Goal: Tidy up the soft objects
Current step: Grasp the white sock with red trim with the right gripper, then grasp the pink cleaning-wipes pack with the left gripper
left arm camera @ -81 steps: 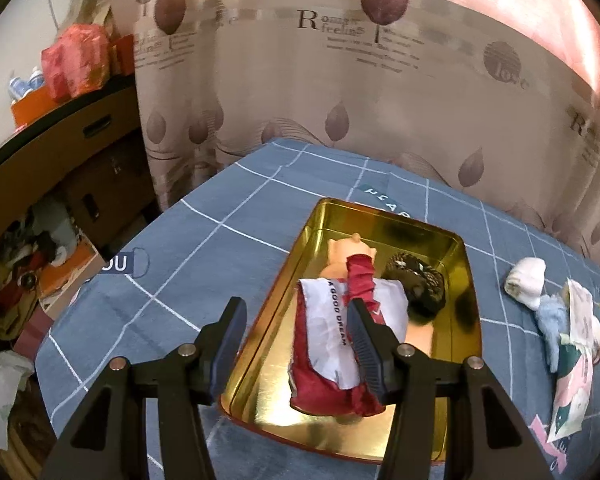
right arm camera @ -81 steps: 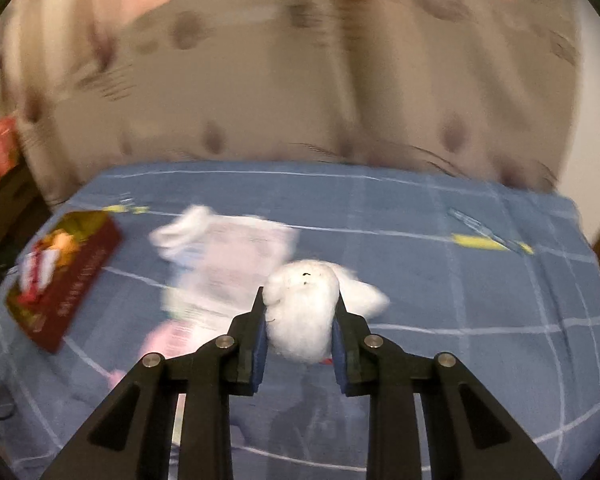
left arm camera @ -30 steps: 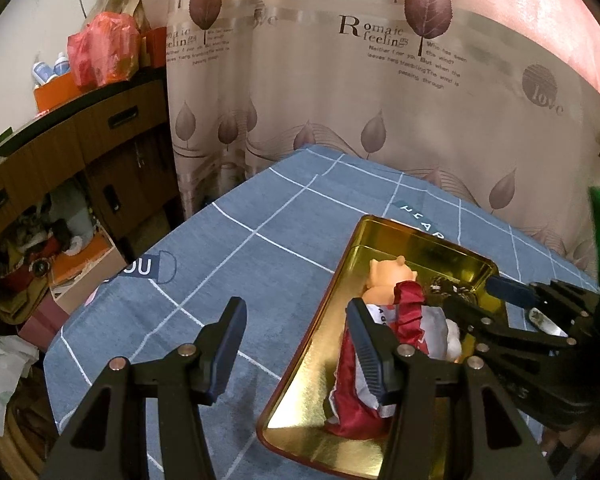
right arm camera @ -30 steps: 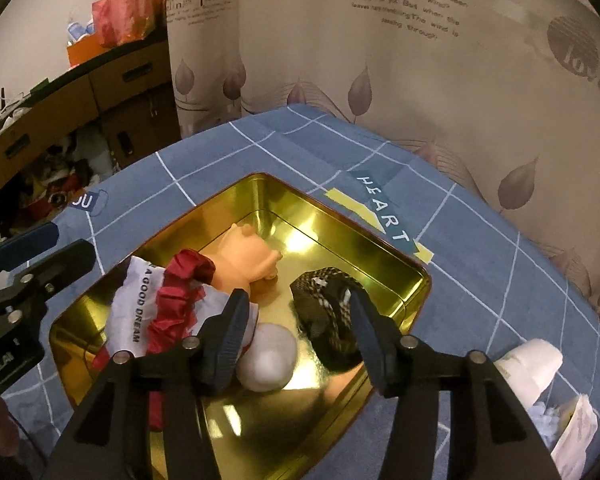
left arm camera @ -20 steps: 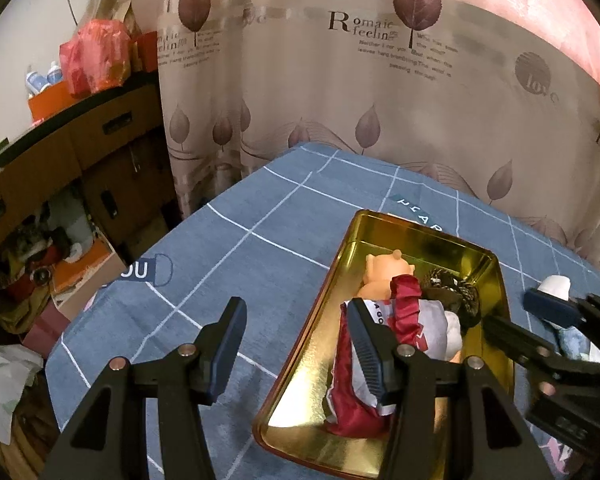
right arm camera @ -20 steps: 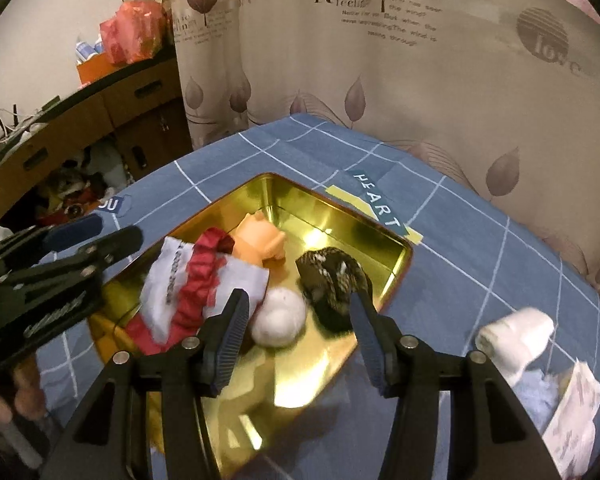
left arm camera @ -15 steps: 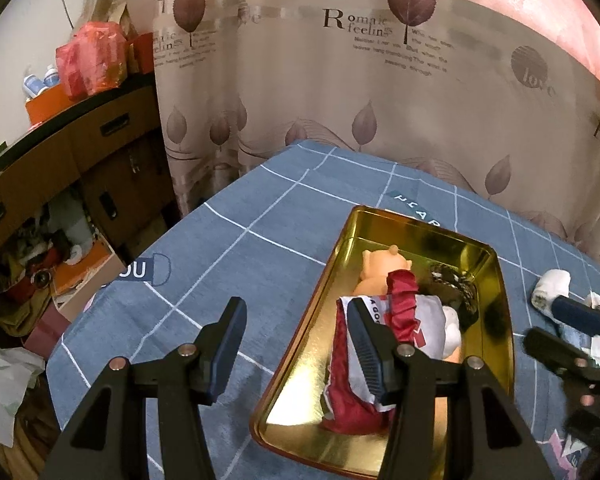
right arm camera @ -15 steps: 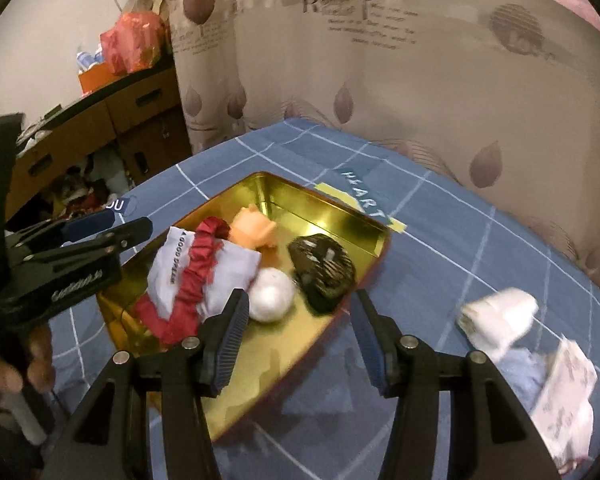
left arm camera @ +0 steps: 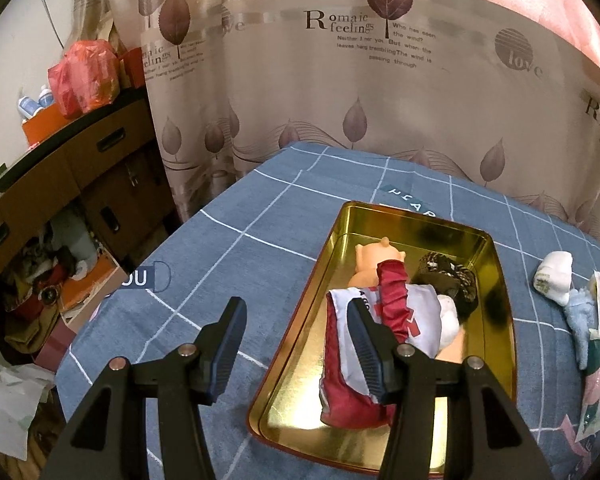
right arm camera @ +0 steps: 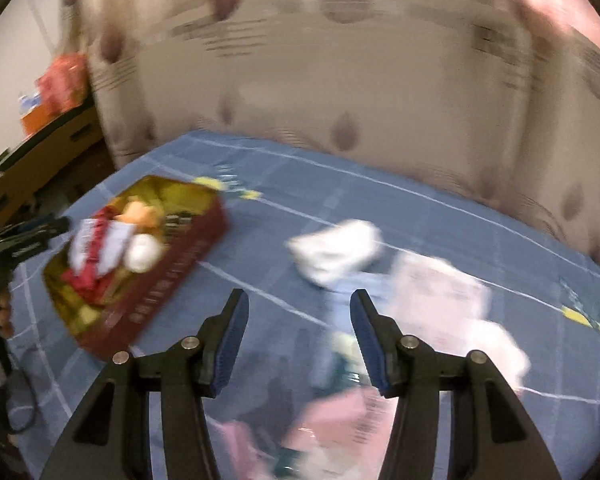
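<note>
A leaf-print curtain (left arm camera: 340,92) backs the blue checked bench (left arm camera: 228,248). Right of the gold tin (left arm camera: 500,280), a rolled white sock (left arm camera: 554,276) lies among loose cloths. Light and squashy, it should pinch easily across its middle. The right gripper (right arm camera: 296,332) and left gripper (left arm camera: 296,338) hang with jaws apart, empty.

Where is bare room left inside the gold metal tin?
The gold metal tin is bare along its near end and left wall, beside the red and white cloth. Its far right is crowded: orange plush toy, dark patterned bundle, white ball.
</note>
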`<action>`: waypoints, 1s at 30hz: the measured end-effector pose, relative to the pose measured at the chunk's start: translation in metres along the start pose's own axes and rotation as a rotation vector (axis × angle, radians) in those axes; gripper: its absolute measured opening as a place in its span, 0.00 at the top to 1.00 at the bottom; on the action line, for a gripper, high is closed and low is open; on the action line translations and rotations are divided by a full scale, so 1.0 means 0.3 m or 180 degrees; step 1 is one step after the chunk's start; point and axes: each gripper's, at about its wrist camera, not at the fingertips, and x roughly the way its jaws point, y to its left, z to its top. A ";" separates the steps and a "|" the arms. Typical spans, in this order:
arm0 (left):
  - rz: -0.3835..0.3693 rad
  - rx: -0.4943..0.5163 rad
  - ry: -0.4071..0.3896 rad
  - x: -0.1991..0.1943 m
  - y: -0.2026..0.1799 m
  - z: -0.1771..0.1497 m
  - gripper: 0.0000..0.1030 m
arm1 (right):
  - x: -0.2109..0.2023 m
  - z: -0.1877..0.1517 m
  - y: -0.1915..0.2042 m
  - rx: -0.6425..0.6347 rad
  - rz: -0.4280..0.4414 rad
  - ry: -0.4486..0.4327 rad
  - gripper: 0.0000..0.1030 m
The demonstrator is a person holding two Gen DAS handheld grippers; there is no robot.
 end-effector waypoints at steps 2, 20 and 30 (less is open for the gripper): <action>0.0006 0.0000 0.0002 0.000 -0.001 -0.001 0.48 | -0.013 -0.020 -0.080 0.0122 -0.0118 0.0009 0.51; -0.0044 0.0396 -0.0068 -0.009 -0.085 -0.019 0.48 | 0.066 -0.194 -0.437 0.0711 -0.0670 0.0300 0.38; -0.0390 0.0437 -0.0115 -0.034 -0.124 -0.025 0.44 | 0.167 -0.180 -0.458 0.0601 -0.0759 0.0315 0.39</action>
